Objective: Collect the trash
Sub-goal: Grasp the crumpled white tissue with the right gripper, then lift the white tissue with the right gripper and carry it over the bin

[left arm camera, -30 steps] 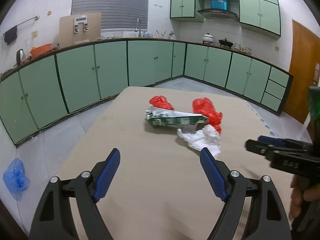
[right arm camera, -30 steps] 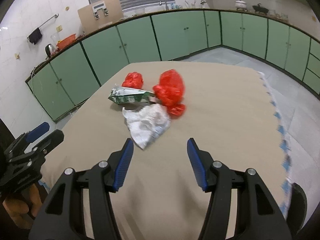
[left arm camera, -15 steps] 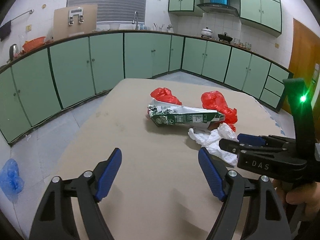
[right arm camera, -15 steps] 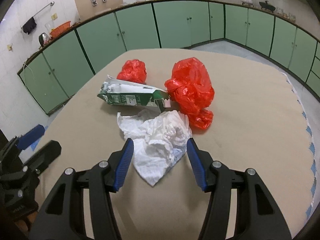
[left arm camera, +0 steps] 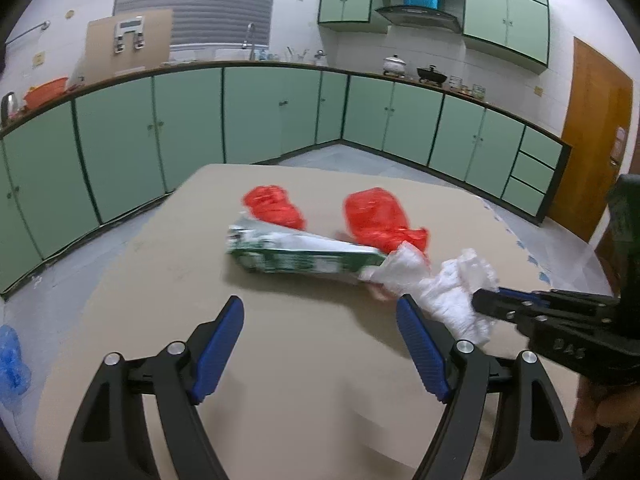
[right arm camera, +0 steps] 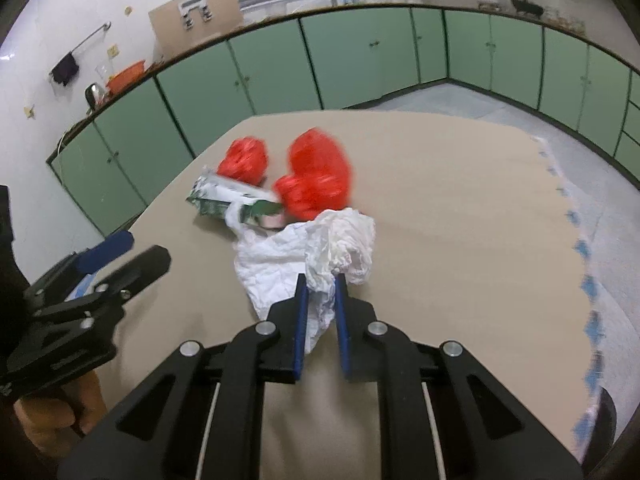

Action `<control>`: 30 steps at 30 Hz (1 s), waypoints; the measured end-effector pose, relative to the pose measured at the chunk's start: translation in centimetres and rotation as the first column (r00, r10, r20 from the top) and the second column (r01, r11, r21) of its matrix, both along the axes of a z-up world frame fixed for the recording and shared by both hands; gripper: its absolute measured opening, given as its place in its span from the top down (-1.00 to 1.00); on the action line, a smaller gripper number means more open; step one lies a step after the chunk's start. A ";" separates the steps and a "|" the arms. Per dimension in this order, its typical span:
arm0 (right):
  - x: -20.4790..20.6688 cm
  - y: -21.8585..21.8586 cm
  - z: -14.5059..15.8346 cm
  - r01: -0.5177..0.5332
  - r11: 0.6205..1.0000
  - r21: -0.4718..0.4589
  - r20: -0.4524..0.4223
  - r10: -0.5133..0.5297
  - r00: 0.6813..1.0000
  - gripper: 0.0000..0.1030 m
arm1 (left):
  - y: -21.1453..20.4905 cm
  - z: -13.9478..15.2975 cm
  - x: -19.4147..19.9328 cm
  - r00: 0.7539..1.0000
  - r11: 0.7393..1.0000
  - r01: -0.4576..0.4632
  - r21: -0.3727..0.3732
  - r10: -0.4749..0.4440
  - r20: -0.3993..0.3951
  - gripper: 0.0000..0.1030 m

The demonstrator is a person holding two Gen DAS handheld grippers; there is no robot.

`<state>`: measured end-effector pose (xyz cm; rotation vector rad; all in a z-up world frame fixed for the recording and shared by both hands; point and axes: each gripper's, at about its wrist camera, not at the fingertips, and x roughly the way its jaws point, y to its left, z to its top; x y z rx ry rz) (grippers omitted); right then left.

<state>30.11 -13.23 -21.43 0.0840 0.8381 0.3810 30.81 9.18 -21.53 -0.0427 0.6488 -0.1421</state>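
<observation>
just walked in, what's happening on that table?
A person is clearing trash with two handheld grippers. The right gripper has just been closing and now pinches the crumpled white paper between its fingers. The left gripper is open and empty, facing the flattened green carton. The two red plastic bags lie untouched behind the carton on the tan tabletop.

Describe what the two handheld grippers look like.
Both the left gripper and right gripper have black plastic linkage frames with silver rivets and ribbed blue finger pads. The right one's side bears raised lettering; thin pale rods run along its body.
</observation>
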 end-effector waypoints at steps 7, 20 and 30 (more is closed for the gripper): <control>0.1 -5.6 1.0 0.089 0.996 0.026 0.020 -0.089 0.996 0.77 | -3.9 -0.4 1.8 0.999 1.000 0.031 -0.003 -0.031 -0.020 -0.44; 0.8 -10.5 0.2 0.154 0.986 0.061 0.014 -0.155 0.988 0.77 | -10.9 -2.7 7.1 0.994 1.000 0.000 0.011 0.001 -0.112 -0.08; 0.0 -10.7 0.1 0.155 0.986 0.063 0.012 -0.156 0.988 0.77 | -10.6 -2.5 6.9 0.995 0.999 -0.037 0.000 0.037 -0.096 1.00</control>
